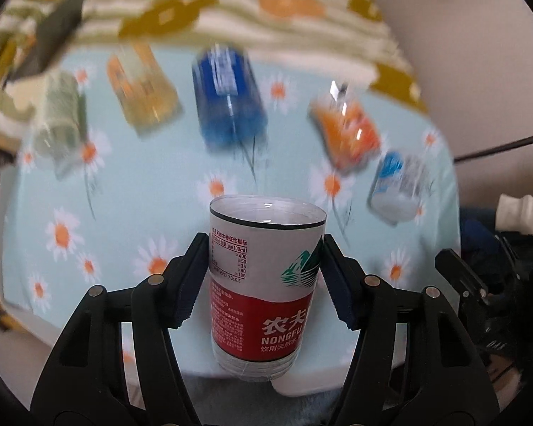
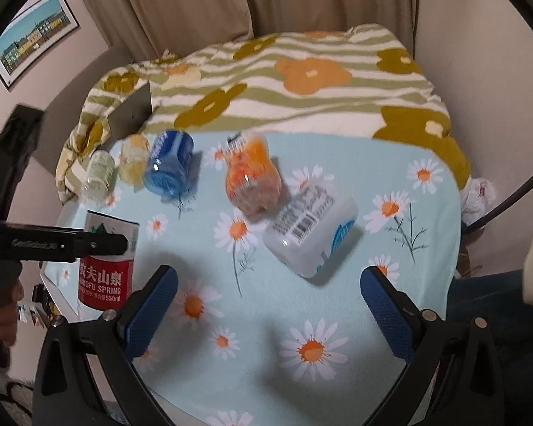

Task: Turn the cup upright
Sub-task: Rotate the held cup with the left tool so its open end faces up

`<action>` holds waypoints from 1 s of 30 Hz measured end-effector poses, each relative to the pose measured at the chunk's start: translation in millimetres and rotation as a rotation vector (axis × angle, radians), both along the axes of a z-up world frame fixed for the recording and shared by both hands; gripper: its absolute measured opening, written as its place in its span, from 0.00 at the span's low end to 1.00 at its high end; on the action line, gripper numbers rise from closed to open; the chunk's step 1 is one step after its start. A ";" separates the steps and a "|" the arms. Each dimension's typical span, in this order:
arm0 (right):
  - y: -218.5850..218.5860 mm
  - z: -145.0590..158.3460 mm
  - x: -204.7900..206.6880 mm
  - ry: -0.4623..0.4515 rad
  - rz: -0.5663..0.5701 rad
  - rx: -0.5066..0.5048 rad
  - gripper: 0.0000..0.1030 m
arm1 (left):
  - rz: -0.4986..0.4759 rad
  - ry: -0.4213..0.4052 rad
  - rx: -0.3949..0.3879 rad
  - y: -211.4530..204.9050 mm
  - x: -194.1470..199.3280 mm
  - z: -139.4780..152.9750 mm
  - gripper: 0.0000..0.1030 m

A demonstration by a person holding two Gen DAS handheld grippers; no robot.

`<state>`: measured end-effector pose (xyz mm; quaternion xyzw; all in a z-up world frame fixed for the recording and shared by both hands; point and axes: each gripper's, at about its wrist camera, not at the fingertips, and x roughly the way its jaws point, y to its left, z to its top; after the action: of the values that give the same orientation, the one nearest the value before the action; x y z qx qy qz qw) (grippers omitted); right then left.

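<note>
A red-and-white Nongfu Spring cup (image 1: 266,284), cut from a bottle, stands upright with its open rim up near the table's front left edge. My left gripper (image 1: 264,277) is shut on its sides. It also shows in the right wrist view (image 2: 106,269), partly behind the left gripper's body. Several other bottle cups lie on their sides: green (image 1: 58,120), yellow (image 1: 142,88), blue (image 1: 229,96), orange (image 1: 346,129) and white-blue (image 2: 311,227). My right gripper (image 2: 268,305) is open and empty above the tablecloth, in front of the white-blue cup.
The table (image 2: 391,319) has a light blue daisy cloth. A striped floral blanket (image 2: 302,81) lies behind it, with a dark box (image 2: 131,113) at the back left. A cable (image 2: 522,191) runs at the right. Curtains hang behind.
</note>
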<state>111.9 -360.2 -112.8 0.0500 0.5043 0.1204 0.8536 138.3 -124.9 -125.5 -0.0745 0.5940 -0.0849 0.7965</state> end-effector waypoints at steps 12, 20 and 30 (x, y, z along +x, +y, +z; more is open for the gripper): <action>22.1 11.7 -20.2 -0.101 -0.094 -0.046 1.00 | -0.002 -0.535 -0.071 24.4 -35.3 -8.7 0.65; 31.4 5.0 -37.3 -0.176 -0.106 -0.100 1.00 | -0.019 -0.699 -0.060 16.7 -53.0 -25.1 0.65; 45.1 3.5 -51.9 -0.211 -0.083 -0.124 1.00 | -0.021 -0.754 -0.044 17.7 -79.8 -32.6 0.65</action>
<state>60.0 -315.1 -109.3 0.0049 0.4158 0.0580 0.9076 58.5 -107.1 -158.1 -0.0489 0.2578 -0.1274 0.9565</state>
